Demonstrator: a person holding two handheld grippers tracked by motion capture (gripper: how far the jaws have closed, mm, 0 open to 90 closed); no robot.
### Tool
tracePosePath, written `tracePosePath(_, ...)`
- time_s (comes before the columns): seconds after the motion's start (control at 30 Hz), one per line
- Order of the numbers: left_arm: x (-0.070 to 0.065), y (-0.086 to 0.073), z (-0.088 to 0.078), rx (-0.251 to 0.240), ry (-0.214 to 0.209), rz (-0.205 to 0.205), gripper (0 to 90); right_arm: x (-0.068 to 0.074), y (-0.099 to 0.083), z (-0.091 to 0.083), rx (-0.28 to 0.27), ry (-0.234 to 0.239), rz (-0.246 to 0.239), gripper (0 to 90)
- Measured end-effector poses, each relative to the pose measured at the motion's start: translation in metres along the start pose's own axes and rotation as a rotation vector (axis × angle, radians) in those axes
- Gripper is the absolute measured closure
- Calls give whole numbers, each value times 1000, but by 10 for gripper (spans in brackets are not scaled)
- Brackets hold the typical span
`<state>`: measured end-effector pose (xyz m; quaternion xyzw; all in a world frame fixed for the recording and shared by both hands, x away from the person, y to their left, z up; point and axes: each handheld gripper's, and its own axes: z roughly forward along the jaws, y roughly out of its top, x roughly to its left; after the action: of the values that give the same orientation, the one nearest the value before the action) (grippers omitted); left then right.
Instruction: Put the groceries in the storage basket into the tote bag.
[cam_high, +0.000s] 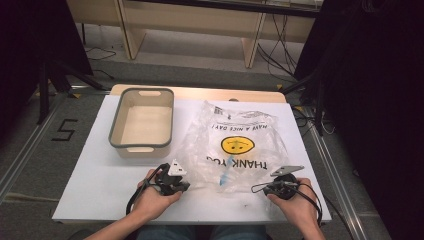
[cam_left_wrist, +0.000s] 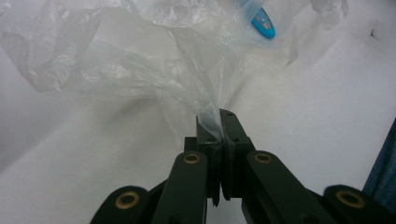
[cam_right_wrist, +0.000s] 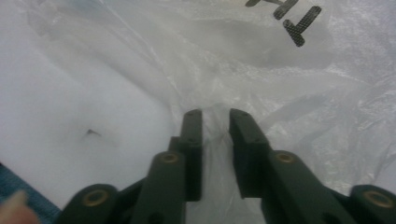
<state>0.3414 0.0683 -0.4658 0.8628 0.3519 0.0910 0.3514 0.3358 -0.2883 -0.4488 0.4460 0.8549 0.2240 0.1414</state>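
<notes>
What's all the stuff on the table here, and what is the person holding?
Bag: one, clear plastic with a yellow smiley and black print, middle of the table.
Blue thing: one, inside the bag near its front edge.
Bin: one, cream with a grey rim, left of the bag.
Table: one, white.
Left gripper: one, black, shut on the bag's edge.
Right gripper: one, black, jaws apart, bag film between them.

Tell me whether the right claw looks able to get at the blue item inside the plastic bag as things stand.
Probably not directly. The blue item lies inside the plastic bag, so film covers it, and the right claw has bag film between its jaws. The left claw is shut on the bag's edge nearer that item.
</notes>
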Motion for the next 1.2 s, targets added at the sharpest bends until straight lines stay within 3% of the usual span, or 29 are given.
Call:
tracePosePath(0.2,-4,2,4,-14,-2,6,883,-6,1,2,-20,-51,4,891)
tracePosePath(0.5,-5,8,11,-29,-8,-6,883,-18,7,7,-66,-119,22,900)
tracePosePath(0.77,-5,11,14,-54,-15,-9,868,-22,12,9,-98,-142,26,900)
tracePosePath(0.9,-6,9,5,-82,0,3,776,-21,10,6,-119,-126,21,838)
tracePosePath(1.0,-5,5,-3,-86,25,4,642,-21,7,-1,-160,-113,30,740)
tracePosePath(1.1,-1,1,-10,-88,78,7,486,-21,1,-8,-210,-83,64,639)
tracePosePath(1.2,1,-2,-15,-90,108,-18,362,-22,-4,-13,-258,-52,91,555)
